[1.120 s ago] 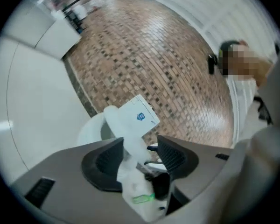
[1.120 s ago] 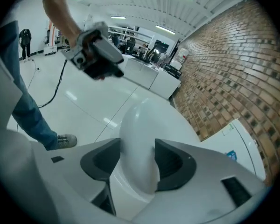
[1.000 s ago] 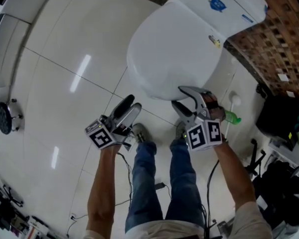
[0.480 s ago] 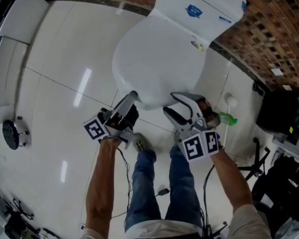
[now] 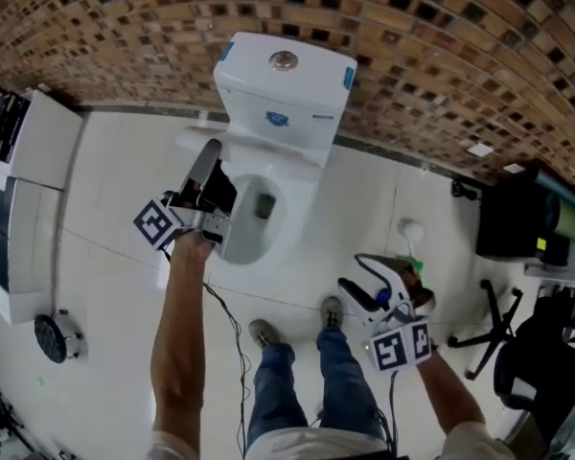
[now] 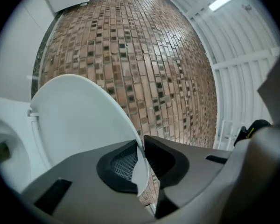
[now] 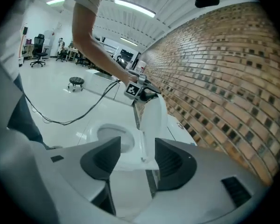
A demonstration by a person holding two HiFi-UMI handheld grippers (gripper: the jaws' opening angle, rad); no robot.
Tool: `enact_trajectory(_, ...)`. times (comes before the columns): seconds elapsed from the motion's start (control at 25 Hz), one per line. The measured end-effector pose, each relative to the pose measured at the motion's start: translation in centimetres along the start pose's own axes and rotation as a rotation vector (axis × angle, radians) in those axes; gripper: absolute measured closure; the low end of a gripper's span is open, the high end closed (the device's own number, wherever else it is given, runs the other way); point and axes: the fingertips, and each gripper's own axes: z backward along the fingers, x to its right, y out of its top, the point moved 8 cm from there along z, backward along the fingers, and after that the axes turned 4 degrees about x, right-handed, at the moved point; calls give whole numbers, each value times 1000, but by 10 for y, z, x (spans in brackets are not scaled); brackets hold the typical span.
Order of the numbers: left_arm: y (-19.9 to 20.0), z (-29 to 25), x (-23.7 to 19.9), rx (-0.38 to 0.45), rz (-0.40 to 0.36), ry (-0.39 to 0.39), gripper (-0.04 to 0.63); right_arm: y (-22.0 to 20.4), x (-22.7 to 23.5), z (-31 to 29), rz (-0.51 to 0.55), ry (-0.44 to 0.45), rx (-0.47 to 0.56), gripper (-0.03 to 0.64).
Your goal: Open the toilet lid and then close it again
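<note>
Nearest the person, the right gripper [image 5: 353, 274] hung over the tiled floor [image 5: 115, 190] beside the person's foot. Its jaws stood apart with nothing between them. It pointed down and across toward the toilet, well apart from it.

Further out, the left gripper [image 5: 211, 156] was stretched forward on a straight arm. Its jaws were shut on the thin free edge of the lid [image 6: 79, 120], one pad on each face, as the left gripper view showed.

The lid stood raised, close to upright. In the right gripper view it appeared edge-on above the open bowl [image 5: 249, 228], with the left gripper at its top. Its hinge lay low at the back of the bowl, by the tank [image 5: 283, 94]. So the lid's long axis ran from that hinge up to the held edge.

From the left gripper, the lid's broad white face spread away ahead and downward. The brick wall [image 5: 412, 36] rose just behind it.

I judged the opening as good as done, with only a slight lean back toward the tank left. The closing would turn on that hinge line. The held edge would have to swing in an arc away from the wall, toward the person and down onto the bowl. The left hand already had the grip, while the right was too far off to help.
</note>
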Motion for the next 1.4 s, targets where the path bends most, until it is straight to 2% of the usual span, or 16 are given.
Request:
enact_trajectory(0.24, 10, -110, -6, 13, -21, 76, 537, -39, 29, 68, -88, -11, -79, 379)
enact_trajectory(0.44, 12, -170, -18, 17, -24, 166, 531, -57, 56, 92, -141, -57, -96, 379)
enact_trajectory(0.6, 13, -197, -21, 11, -62, 254, 521, -62, 77, 98, -161, -93, -92, 379)
enact_trajectory(0.76, 13, -197, -25, 3, -36, 233, 514, -61, 87, 96, -168, -109, -79, 379)
enact_trajectory(0.84, 13, -197, -24, -18, -51, 222, 508, -56, 89, 94, -170, -114, -73, 379)
enact_trajectory(0.96, 13, -192, -14, -51, -164, 213, 494, -45, 91, 90, -202, -118, -44, 379)
enact_trajectory(1.12, 18, -162, 7, -17, -297, 178, 492, -27, 93, 84, -286, -123, 25, 379)
enact_trajectory(1.16, 19, -149, 20, -18, -357, 167, 492, -21, 94, 83, -310, -123, 43, 379)
enact_trajectory(1.28, 16, -94, 68, -67, -647, 192, 492, 4, 97, 82, -398, -120, 114, 379)
enact_trajectory(1.4, -3, -40, 129, -142, -864, 84, 492, 35, 99, 78, -466, -96, 180, 379)
